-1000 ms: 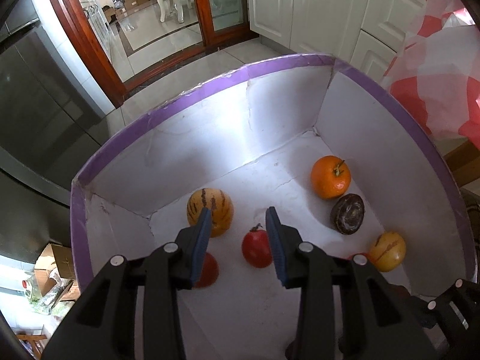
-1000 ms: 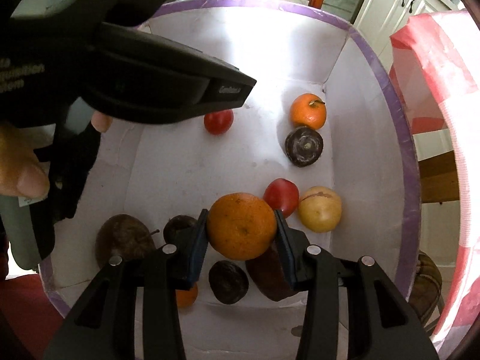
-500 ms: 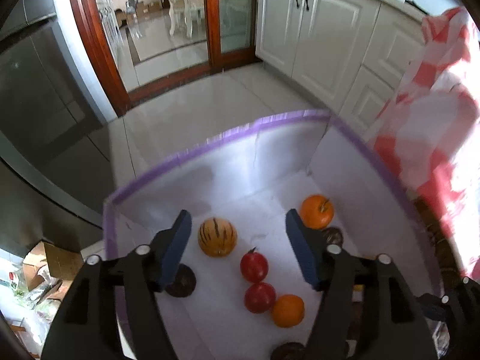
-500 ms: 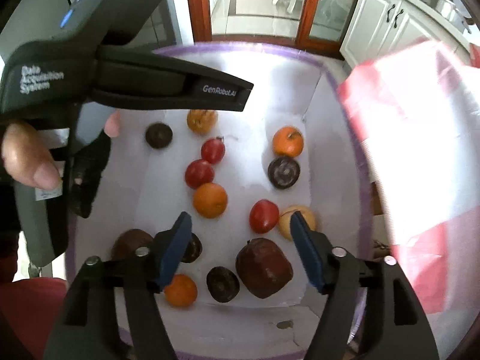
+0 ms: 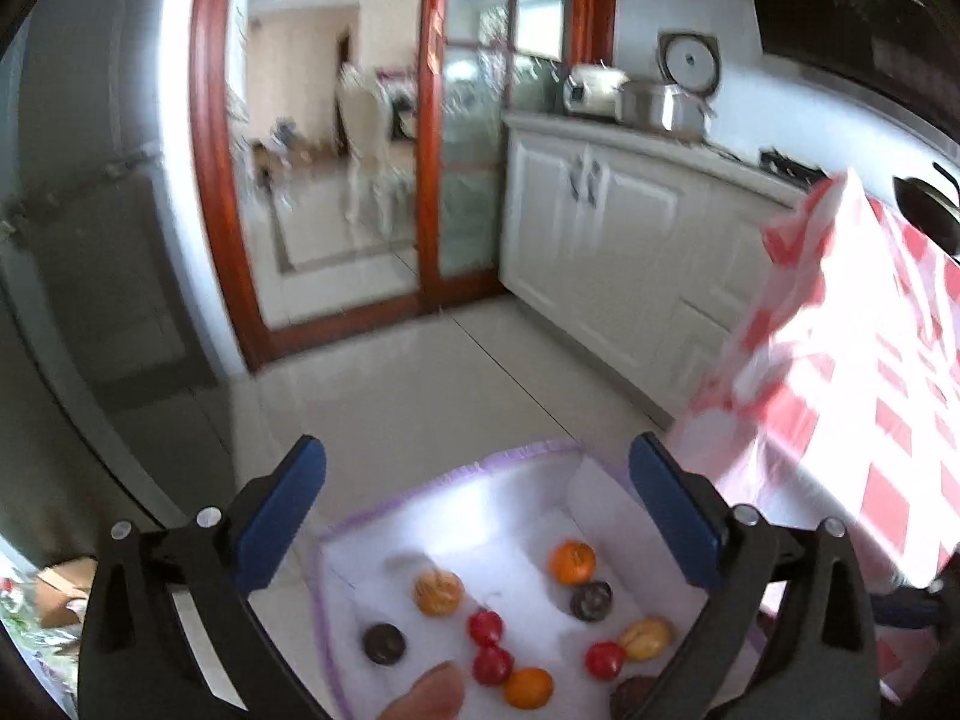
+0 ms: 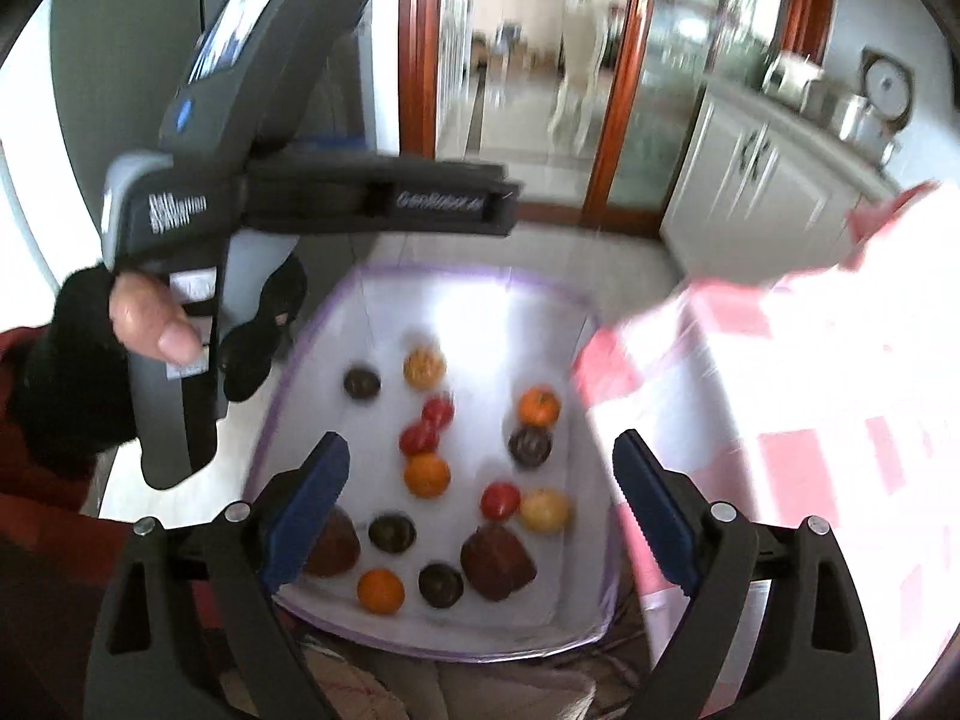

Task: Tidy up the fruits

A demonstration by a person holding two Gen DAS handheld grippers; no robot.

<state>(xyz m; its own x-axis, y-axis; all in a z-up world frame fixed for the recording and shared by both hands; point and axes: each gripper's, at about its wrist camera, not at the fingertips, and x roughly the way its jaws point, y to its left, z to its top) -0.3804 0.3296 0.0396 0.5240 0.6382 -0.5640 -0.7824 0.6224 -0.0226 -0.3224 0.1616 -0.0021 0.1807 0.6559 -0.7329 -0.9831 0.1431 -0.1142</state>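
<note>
A white box with a purple rim (image 6: 468, 270) sits on the floor below both grippers, holding several fruits. Among them are an orange (image 6: 426, 475), red tomatoes (image 6: 420, 438), a striped yellow melon (image 6: 423, 366), dark passion fruits (image 6: 530, 445) and a large brown fruit (image 6: 497, 561). My right gripper (image 6: 480, 447) hangs high over the box, its jaws still opening, with nothing between them. My left gripper (image 5: 474, 459) is also raised above the box (image 5: 456, 471), its jaws opening wide and empty. A gloved hand (image 6: 78, 372) holds the left tool's handle (image 6: 180, 324).
A red-and-white checked cloth (image 5: 870, 390) hangs close on the right of the box. White cabinets (image 5: 600, 240) and a wood-framed glass door (image 5: 432, 180) stand behind. A dark fridge (image 5: 90, 300) is at the left. Cardboard (image 6: 360, 678) lies under the box's near edge.
The right gripper let go of the orange, which now lies in the box. Both grippers opened wide and rose well above the box, tilting up toward the room.
</note>
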